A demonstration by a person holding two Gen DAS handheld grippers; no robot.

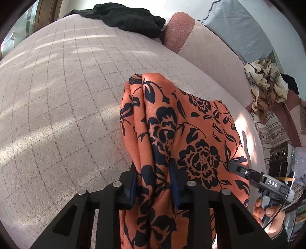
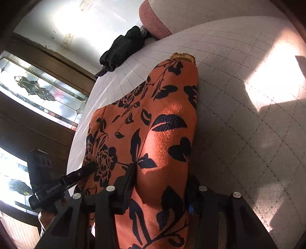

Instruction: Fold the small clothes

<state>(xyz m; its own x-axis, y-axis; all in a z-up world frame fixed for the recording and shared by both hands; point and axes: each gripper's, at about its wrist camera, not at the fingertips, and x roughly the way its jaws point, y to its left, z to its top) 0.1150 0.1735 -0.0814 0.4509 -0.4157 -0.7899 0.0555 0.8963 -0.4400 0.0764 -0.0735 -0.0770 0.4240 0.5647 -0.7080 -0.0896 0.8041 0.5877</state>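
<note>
An orange garment with black flowers (image 1: 191, 134) lies bunched and lifted over the pale quilted surface (image 1: 57, 99). A gathered fold of this garment sits between the fingers of my left gripper (image 1: 154, 182), which is shut on it. In the right wrist view the same garment (image 2: 162, 124) stretches away from my right gripper (image 2: 160, 183), whose fingers also pinch its near edge. The right gripper's tip (image 1: 235, 168) shows at the cloth's right side, held by a hand (image 1: 267, 212). The left gripper's tip (image 2: 89, 168) touches the cloth's left edge.
A black garment (image 1: 130, 17) lies crumpled at the far end of the quilted surface, next to a pink cushion (image 1: 177, 30). A beige patterned cloth (image 1: 267, 82) hangs bunched at the right. A stained-glass window (image 2: 38, 90) is beyond the left edge.
</note>
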